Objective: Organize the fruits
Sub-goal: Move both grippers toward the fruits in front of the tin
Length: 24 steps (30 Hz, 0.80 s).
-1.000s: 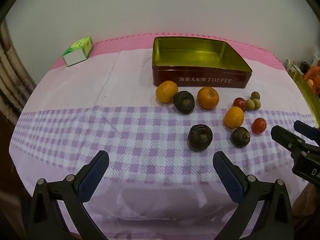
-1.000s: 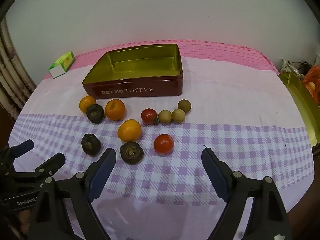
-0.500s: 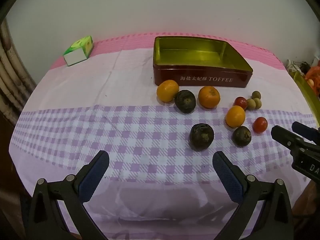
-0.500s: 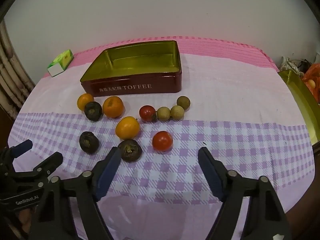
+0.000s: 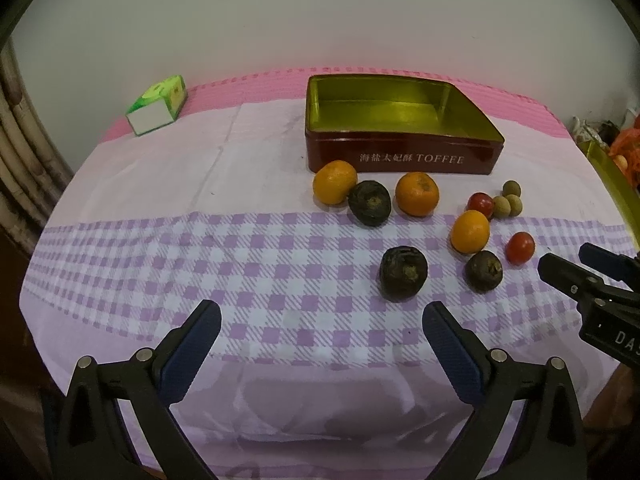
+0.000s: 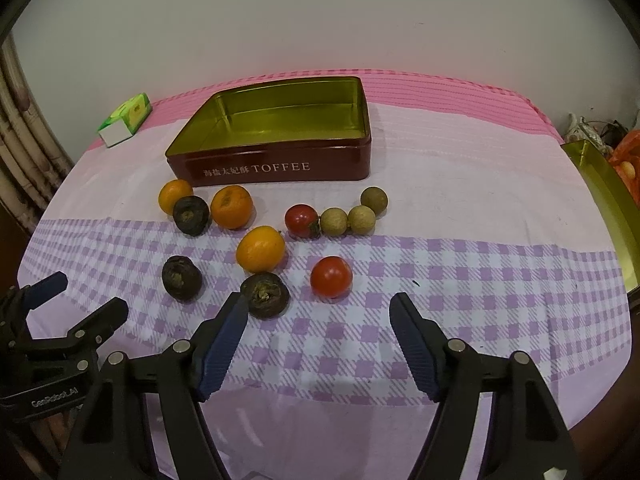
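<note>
Two-gripper view of a worktop covered by a pink and lilac checked cloth. The left gripper hangs wide open above the near edge, holding nothing; the nearest dark fruit lies beyond and between its fingers, apart from both. The right gripper is likewise wide open and empty; its left fingertip sits just beside a second dark fruit, and whether they touch cannot be told, while a tomato lies just beyond the gap between the fingers. An open red tin marked TOFFEE stands empty at the back of the cloth. The fruits lie loose in front of it: two oranges flank a third dark fruit near the tin's left corner, a third orange lies nearer the middle, and a second tomato touches a row of three small tan-green fruits. A green carton lies at the far left, well apart from the fruit. A gold tray shows at the right edge.
</note>
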Each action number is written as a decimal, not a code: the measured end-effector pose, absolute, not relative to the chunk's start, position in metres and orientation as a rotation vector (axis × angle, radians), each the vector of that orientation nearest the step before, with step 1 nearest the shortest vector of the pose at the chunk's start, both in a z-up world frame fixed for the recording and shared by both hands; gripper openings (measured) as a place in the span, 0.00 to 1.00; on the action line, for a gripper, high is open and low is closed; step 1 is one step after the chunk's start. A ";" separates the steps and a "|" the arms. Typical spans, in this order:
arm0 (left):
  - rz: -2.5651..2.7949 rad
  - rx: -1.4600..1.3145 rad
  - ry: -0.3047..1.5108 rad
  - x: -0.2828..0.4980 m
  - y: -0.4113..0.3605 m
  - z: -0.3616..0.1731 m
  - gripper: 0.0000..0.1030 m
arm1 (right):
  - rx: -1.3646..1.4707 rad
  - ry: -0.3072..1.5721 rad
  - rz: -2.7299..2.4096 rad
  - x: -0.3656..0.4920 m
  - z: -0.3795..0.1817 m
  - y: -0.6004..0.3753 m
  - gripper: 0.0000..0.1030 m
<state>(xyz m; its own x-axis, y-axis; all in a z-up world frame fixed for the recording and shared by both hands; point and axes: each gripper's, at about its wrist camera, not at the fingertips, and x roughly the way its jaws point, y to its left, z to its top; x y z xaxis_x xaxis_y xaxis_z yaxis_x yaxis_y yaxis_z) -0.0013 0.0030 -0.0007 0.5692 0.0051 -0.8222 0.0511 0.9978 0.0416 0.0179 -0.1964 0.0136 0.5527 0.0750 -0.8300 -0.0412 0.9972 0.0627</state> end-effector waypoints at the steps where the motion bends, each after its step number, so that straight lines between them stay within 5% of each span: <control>1: -0.026 0.067 0.956 -0.002 0.003 0.001 0.97 | 0.039 0.983 0.070 0.018 0.014 -0.197 0.69; 24: -0.063 0.064 0.979 -0.002 0.000 -0.002 0.97 | 0.028 0.988 0.079 0.017 0.013 -0.194 0.66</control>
